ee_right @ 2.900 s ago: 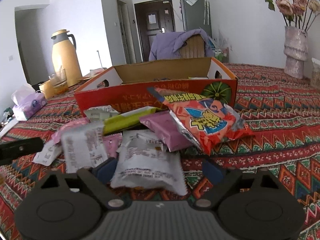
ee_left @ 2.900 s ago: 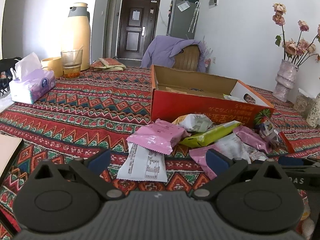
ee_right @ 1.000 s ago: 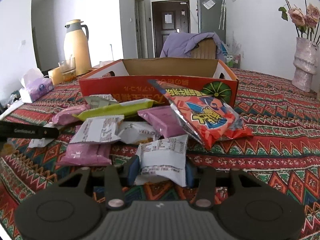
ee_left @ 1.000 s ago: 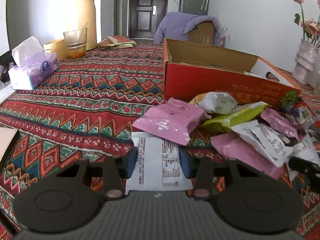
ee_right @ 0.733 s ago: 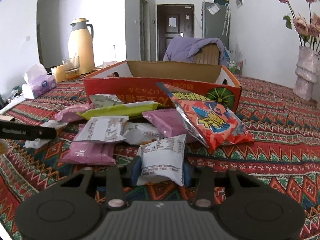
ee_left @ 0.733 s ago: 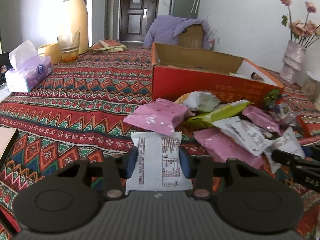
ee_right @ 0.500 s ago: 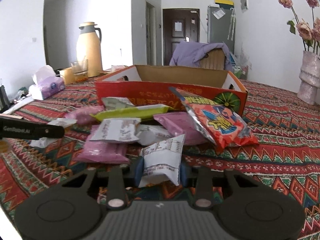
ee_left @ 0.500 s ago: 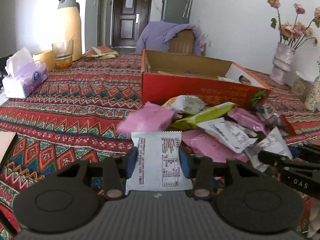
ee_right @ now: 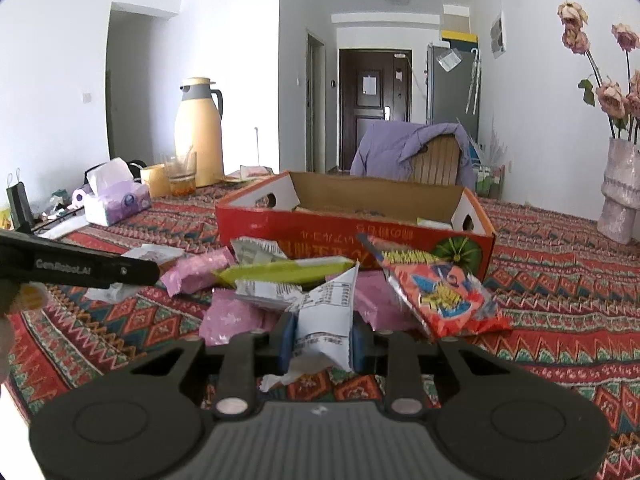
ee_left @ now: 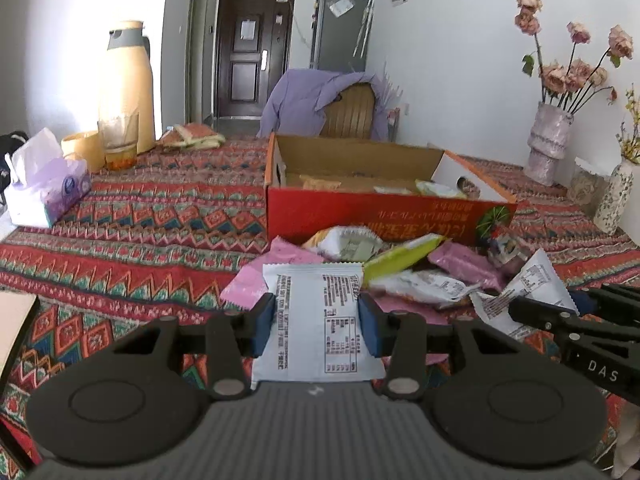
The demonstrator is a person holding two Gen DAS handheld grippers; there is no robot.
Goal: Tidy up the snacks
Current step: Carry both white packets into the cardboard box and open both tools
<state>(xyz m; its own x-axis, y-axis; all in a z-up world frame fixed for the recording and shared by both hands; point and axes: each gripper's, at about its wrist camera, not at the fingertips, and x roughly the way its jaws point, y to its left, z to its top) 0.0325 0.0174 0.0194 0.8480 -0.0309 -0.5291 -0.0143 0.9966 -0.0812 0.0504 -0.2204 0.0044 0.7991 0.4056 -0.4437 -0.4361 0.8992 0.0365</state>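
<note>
My left gripper (ee_left: 316, 326) is shut on a flat white snack packet (ee_left: 318, 320), held above the patterned cloth. My right gripper (ee_right: 322, 340) holds another white snack packet (ee_right: 328, 320); its jaws are still closing and the packet crumples between the pads. A heap of snacks lies ahead: pink packets (ee_right: 232, 316), a yellow-green bar (ee_right: 284, 272) and a red-orange bag (ee_right: 436, 296). Behind the heap stands an open red cardboard box (ee_left: 376, 216) with a few snacks inside. The right gripper and its packet also show at the right edge of the left wrist view.
A tissue box (ee_left: 48, 196), a glass (ee_left: 118, 144) and a yellow thermos (ee_left: 128, 84) stand at the far left. Vases of dried flowers (ee_left: 548, 148) sit at the right. A chair draped in purple cloth (ee_left: 320, 100) is behind the box. A tan board edge (ee_left: 12, 328) lies near left.
Both grippers have closed on white packets and lifted them off the cloth. The right packet has been squeezed narrower and crumpled. The heap and box now sit lower and farther in both views.
</note>
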